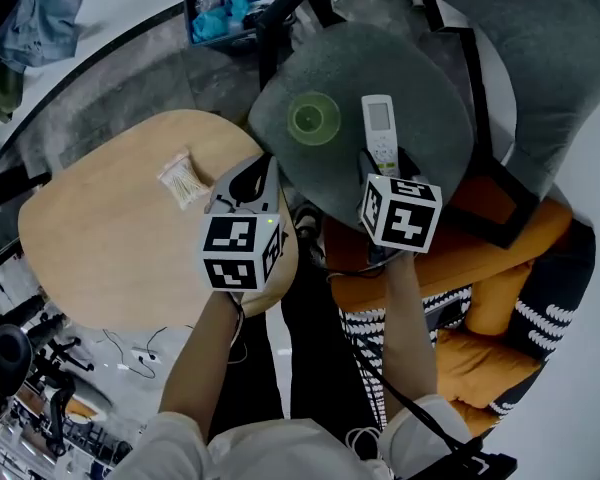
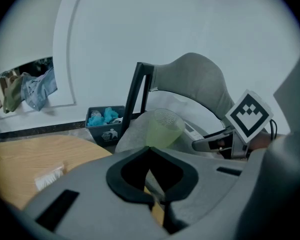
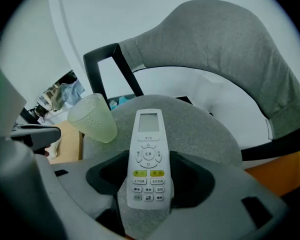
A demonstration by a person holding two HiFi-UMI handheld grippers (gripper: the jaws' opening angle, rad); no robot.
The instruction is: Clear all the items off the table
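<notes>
We pinch the remote (image 3: 148, 149) by its lower sides in the right gripper (image 3: 149, 186) (light, stiff, likely slippery); fingers of the left gripper (image 2: 151, 171) sit pressed together, empty.

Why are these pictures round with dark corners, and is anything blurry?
Both gripper views: wide-angle lenses leave dark corners and bend the scene toward the edges. Left gripper view: the near jaws look soft, the green cup clearer. Right gripper view: buttons on the remote control are crisp. Head view: even light, no glare.

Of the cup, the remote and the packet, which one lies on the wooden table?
The packet: it alone lies on the table. The cup and remote are at the grey chair.
</notes>
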